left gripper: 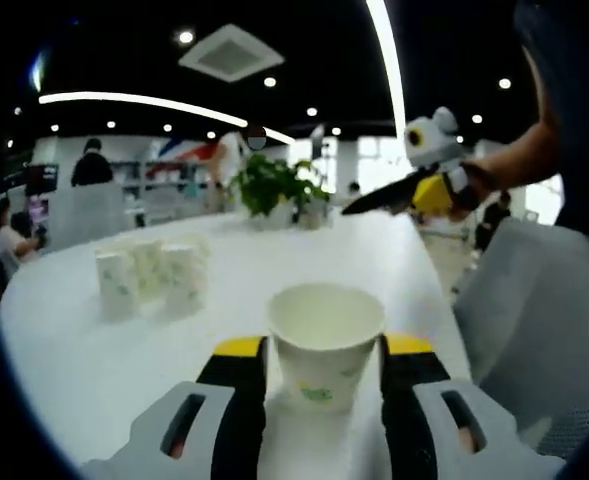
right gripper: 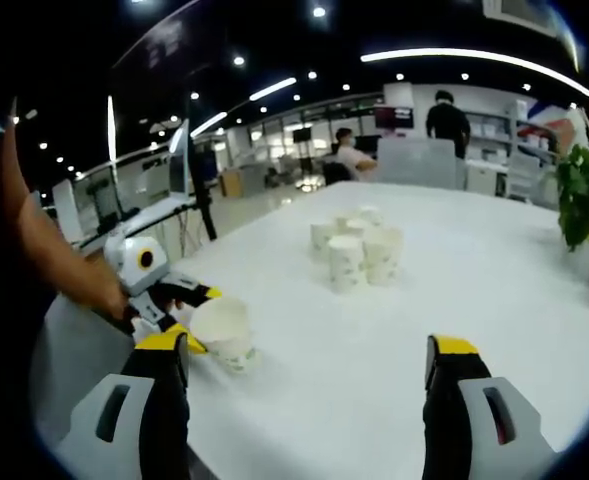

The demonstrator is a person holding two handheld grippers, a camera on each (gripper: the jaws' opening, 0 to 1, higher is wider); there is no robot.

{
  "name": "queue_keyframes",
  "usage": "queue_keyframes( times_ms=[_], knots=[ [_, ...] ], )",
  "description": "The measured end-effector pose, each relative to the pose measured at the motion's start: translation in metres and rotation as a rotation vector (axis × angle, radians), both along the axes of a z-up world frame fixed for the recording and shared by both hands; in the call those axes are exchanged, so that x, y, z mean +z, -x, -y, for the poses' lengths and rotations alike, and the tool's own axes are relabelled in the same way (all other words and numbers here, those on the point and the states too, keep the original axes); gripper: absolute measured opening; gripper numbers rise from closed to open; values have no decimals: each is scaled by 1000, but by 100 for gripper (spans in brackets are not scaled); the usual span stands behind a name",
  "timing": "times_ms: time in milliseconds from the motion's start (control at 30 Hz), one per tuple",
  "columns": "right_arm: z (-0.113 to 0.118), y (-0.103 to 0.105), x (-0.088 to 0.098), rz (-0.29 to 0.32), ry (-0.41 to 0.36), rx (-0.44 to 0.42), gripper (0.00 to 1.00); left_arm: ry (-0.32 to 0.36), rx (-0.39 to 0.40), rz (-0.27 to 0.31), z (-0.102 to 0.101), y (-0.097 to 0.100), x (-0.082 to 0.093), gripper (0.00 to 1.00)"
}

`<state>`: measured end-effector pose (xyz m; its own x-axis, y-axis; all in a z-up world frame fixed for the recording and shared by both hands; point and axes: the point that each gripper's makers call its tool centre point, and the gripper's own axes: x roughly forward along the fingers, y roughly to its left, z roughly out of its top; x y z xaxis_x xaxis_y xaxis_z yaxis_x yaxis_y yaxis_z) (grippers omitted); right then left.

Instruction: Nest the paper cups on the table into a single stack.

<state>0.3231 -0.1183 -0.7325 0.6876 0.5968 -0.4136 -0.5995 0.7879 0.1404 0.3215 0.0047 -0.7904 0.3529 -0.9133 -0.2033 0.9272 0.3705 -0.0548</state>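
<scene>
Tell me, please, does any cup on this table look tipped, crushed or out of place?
Nothing stands out: the held paper cup sits upright in the left tongs, undented, and the cup cluster stands upright on the table.

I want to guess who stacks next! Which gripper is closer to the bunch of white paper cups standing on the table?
Hard to call. The left gripper holds a single white paper cup short of the bunch of cups; the right gripper hangs open, facing them across bare table.

Around me: an open-plan office with a dark ceiling (left gripper: 114, 40), long light strips (left gripper: 134, 103), recessed spotlights and an air vent (left gripper: 231, 52). A white counter (right gripper: 494, 260) bears a potted plant (left gripper: 274, 185); people sit at desks (right gripper: 349, 155) behind.
</scene>
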Motion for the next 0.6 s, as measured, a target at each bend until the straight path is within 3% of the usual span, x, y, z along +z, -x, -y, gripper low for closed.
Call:
queue_keyframes(
  times_ms=[67,200,300,433,533,600],
  knots=[
    [0,0,1,1,0,0,97,12,15,-2,-1,-3,3,63],
    [0,-1,4,9,-4,-1,97,44,104,-32,-6,-18,12,99],
    [1,-4,8,22,-5,-1,98,80,157,-122,-15,-24,24,99],
    [3,-10,13,40,-4,1,98,94,192,-123,-28,-28,42,99],
    [4,-13,18,61,-1,10,100,-56,205,-93,-47,-28,35,99],
    [5,-17,22,81,-12,12,100,-113,227,-73,-59,-27,37,99]
  ],
)
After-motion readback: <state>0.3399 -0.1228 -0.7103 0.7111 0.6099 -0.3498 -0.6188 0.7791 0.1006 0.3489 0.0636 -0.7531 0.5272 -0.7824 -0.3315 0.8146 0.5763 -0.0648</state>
